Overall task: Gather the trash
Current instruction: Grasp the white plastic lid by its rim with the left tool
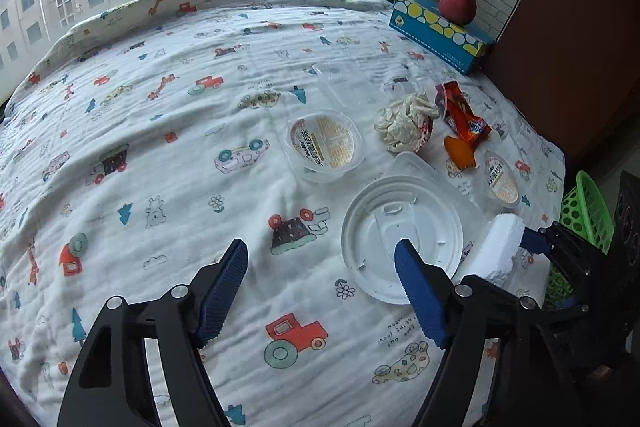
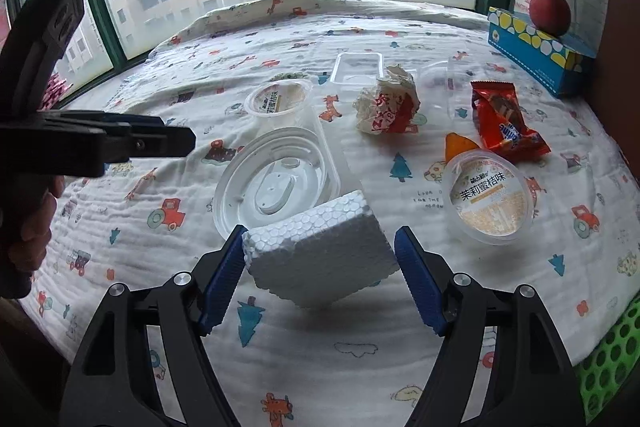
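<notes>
A white foam block (image 2: 320, 259) sits between my right gripper's (image 2: 320, 263) fingers, tilted, its left edge against the left pad, a gap to the right pad. It also shows in the left wrist view (image 1: 500, 247). My left gripper (image 1: 322, 267) is open and empty above the cloth, beside a white round lid (image 1: 400, 239). Trash lies on the table: the lid (image 2: 276, 183), two clear jelly cups (image 2: 490, 203) (image 2: 278, 101), crumpled paper (image 2: 388, 107), an orange wrapper (image 2: 506, 123), an orange scrap (image 2: 460, 145), a clear tray (image 2: 356, 69).
A green perforated basket (image 1: 584, 211) stands off the table's right edge, seen also in the right wrist view (image 2: 608, 359). A blue tissue box (image 2: 536, 55) with a red apple (image 2: 550, 13) on it sits at the back right. Windows lie behind the table.
</notes>
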Demonstrator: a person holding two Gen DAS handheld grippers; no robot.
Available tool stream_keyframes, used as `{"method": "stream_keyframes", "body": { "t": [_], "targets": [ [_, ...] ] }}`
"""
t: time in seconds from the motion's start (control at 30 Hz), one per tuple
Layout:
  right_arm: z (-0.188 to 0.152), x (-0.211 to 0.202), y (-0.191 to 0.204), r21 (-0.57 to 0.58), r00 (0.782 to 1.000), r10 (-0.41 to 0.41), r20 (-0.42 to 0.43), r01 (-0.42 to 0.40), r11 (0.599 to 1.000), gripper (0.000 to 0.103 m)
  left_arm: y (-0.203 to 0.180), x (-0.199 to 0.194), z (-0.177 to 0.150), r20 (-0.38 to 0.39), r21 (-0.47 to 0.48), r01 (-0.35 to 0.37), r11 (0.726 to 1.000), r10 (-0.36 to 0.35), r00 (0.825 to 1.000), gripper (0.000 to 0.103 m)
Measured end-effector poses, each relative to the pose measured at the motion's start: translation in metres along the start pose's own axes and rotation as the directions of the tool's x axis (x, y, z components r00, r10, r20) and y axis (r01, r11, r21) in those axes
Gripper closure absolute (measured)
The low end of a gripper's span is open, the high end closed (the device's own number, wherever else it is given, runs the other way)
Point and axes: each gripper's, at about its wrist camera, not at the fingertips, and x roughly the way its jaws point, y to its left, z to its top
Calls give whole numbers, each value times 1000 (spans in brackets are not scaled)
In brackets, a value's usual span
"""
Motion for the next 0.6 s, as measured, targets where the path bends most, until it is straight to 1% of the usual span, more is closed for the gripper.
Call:
{"method": "stream_keyframes", "body": {
  "t": [0.17,0.27,0.3,0.33,0.4,0.47,0.53,0.57,0.6],
  "targets": [
    [0,-13,-9,54,1000,6,18,-7,998,29,-7,21,-2,-25,27,19,999,-18,1000,44],
    [-2,-22,-14,82,1000,0,29,-3,997,29,-5,31,-1,-35,21,34,999,-33,999,51],
    [-2,-25,-16,91,999,0,34,-3,996,29,-5,33,-1,-36,17,44,999,-43,998,55],
    [-3,-29,-17,101,999,-4,41,0,995,29,-4,35,0,-36,14,52,999,-52,998,59],
    [-4,-36,-20,116,999,-12,52,6,993,29,-4,38,1,-32,15,66,998,-66,997,63],
    [-7,-41,-22,130,998,-19,60,11,991,29,-4,42,2,-26,20,64,998,-63,998,67],
    [-9,-45,-24,145,998,-25,59,17,989,29,-4,45,4,-25,20,72,997,-71,997,75],
    [-10,-47,-24,152,998,-28,58,19,988,29,-3,47,5,-24,20,73,997,-72,997,77],
    [-12,-49,-25,159,998,-33,60,23,987,29,-3,48,5,-20,22,77,997,-77,997,80]
  ]
}}
